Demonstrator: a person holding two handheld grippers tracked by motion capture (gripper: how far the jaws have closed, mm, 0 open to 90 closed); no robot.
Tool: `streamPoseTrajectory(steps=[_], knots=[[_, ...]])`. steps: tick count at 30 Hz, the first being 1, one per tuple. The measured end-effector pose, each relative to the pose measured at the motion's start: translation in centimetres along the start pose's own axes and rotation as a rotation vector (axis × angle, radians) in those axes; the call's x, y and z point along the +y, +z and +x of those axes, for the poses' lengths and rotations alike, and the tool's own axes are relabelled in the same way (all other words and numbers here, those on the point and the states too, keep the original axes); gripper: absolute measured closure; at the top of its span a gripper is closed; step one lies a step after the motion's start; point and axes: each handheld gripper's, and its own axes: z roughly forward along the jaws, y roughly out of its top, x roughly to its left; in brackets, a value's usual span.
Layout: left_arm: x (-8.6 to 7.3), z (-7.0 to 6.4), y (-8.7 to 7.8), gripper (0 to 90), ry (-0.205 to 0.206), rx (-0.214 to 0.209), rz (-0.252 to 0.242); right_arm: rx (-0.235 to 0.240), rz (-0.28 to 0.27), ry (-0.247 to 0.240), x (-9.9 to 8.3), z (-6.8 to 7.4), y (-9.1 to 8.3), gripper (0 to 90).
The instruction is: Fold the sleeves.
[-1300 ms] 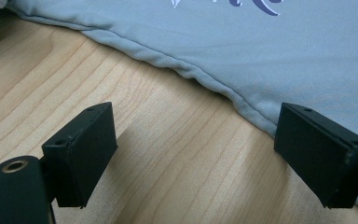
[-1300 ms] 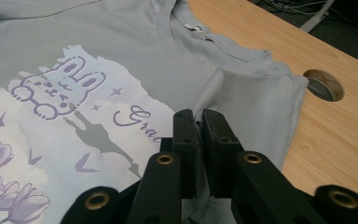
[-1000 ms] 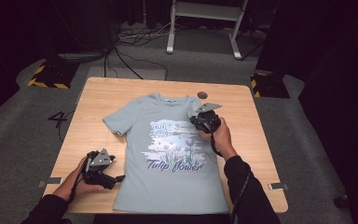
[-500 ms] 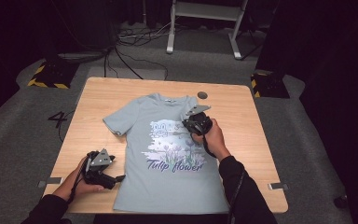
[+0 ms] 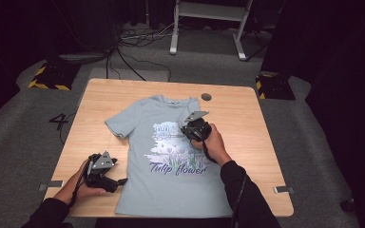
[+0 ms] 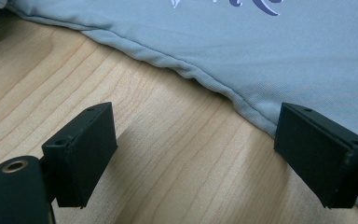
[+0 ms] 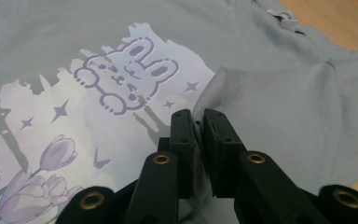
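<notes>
Folding of the light blue T-shirt [image 5: 171,156], lying flat in the middle of the bench [image 5: 100,99], seems just begun: right tongs [image 7: 198,122] pinch the right sleeve folded over the rabbit print [image 7: 123,77], while left tongs [image 6: 205,154] wait wide apart, holding nothing, beside the shirt's side edge.

The T-shirt [image 7: 279,98] was soft, matt knit cloth, pale blue-grey, with a flat, smooth print of a rabbit and tulips at the left of the frame and a stitched hem [image 6: 200,79]. The table [image 6: 168,158] was light wood with visible grain and a dull sheen. The tongs [image 7: 194,126] were matt black plastic with brass-coloured metal rivets.
</notes>
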Motion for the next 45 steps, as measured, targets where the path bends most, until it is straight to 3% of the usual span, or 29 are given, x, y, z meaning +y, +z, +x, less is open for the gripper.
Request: streamPoseTrajectory(steps=[11,25,34,42,45], knots=[[0.0,0.0,0.0,12.8,-0.001,0.000,0.000,0.036,0.020,-0.005,-0.7,0.5,0.4,80.1],[0.0,0.0,0.0,12.7,0.000,0.000,0.000,0.113,0.014,-0.005,-1.1,1.4,0.1,65.8],[0.0,0.0,0.0,12.7,0.000,-0.001,-0.001,0.093,-0.004,0.011,-1.5,1.0,-0.8,52.5],[0.0,0.0,0.0,12.8,0.000,0.000,0.000,0.084,0.053,-0.019,-2.2,1.2,-0.6,41.9],[0.0,0.0,0.0,12.7,-0.001,0.000,0.000,0.062,0.062,0.001,-2.9,0.9,-0.3,38.2]])
